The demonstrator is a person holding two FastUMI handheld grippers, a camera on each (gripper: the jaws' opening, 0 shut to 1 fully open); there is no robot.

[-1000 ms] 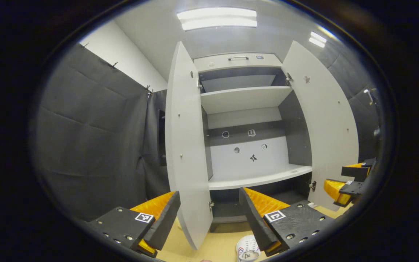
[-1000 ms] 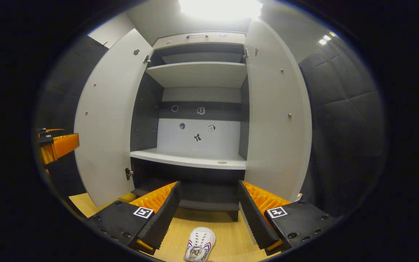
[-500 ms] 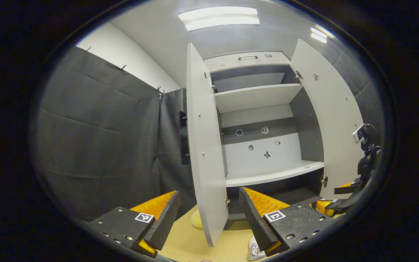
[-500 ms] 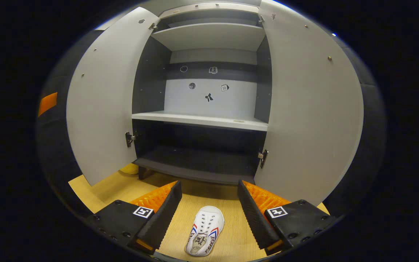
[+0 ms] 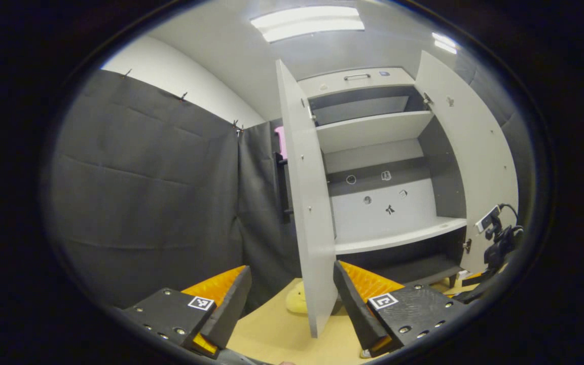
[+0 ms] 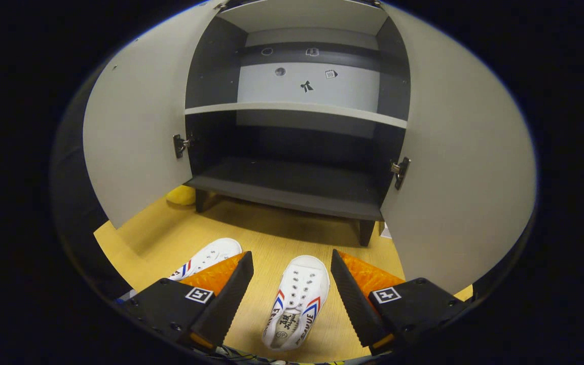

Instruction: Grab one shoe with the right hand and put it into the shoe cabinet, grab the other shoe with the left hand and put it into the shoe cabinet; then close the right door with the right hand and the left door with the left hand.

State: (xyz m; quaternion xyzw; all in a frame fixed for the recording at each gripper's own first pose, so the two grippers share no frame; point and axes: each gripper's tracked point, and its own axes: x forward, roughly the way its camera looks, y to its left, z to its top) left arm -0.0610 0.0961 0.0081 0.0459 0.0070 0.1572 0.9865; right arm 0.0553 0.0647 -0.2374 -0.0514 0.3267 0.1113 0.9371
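two white sneakers (image 6: 297, 301) now lay below; right gripper (image 6: 292, 299) had tilted down, fingers apart astride one, grasp pending.

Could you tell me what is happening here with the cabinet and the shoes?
A person holds a claw in each hand before a shoe cabinet with both doors open. The right claw hangs open over one white shoe on the floor; the other shoe lies beside it. The left claw is open near the left door.

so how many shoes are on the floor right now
2. One white shoe lies between the right tool's open fingers; the other shoe lies to its left, partly behind the tool's left finger.
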